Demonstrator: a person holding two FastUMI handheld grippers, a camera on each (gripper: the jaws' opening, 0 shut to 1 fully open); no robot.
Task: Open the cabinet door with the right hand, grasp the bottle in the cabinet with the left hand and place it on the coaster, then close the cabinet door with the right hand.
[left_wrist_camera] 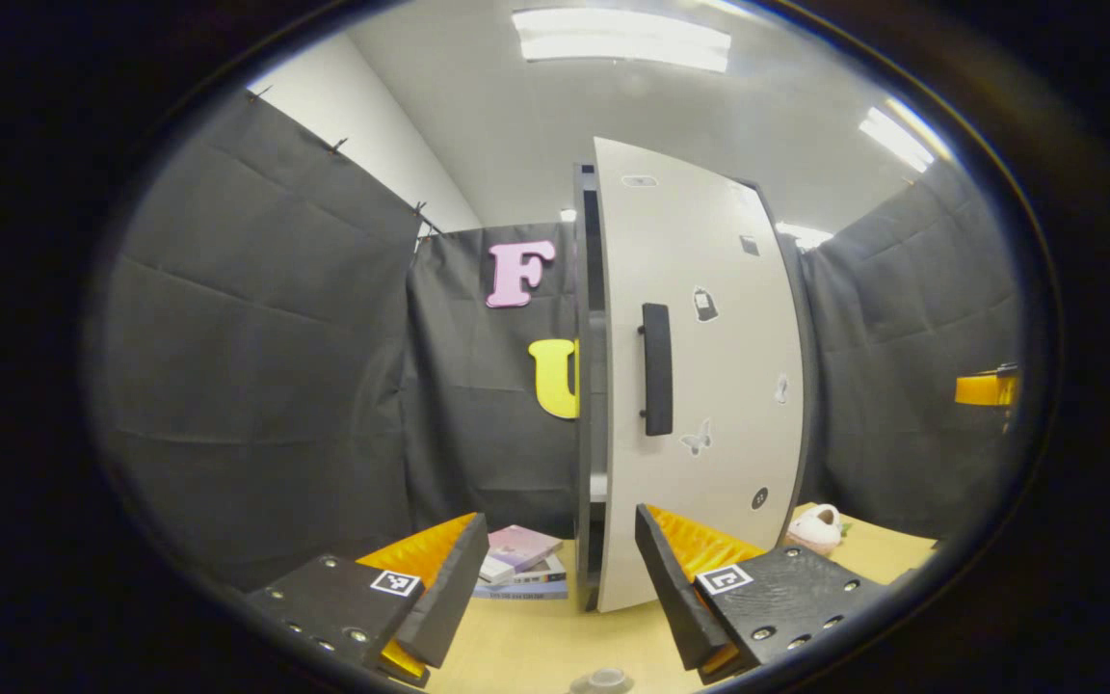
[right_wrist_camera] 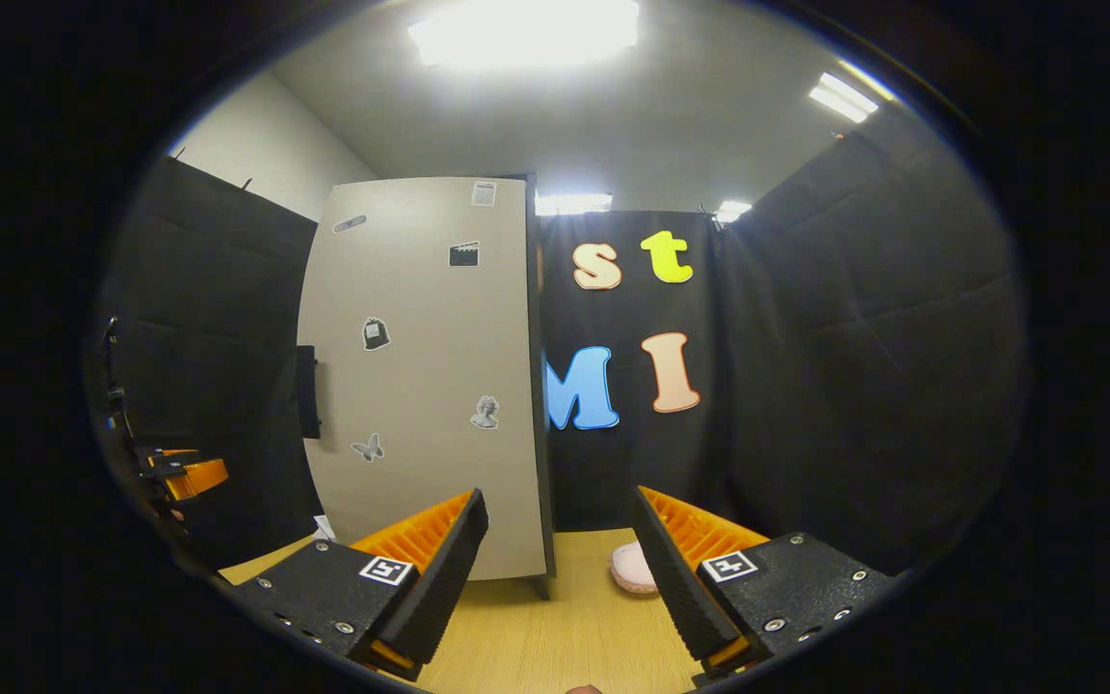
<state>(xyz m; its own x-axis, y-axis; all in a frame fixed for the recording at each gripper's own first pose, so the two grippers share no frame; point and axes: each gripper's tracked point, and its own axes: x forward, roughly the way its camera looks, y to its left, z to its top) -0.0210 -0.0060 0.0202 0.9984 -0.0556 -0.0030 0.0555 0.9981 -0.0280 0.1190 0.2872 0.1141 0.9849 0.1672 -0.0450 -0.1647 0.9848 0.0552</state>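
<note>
The tall cabinet's white door with a black vertical handle stands straight ahead in the left gripper view. My left gripper is open and empty, a short way in front of the door's lower left edge. A small round grey coaster lies on the table just below it. In the right gripper view the same door looks flush with the cabinet, its handle at the far left edge. My right gripper is open and empty, off the door's right edge. The door hides the cabinet's inside.
A stack of books lies on the wooden table left of the cabinet. A pale plush slipper sits to its right, also the slipper. Black cloth walls close in all round. The other gripper is at the far left.
</note>
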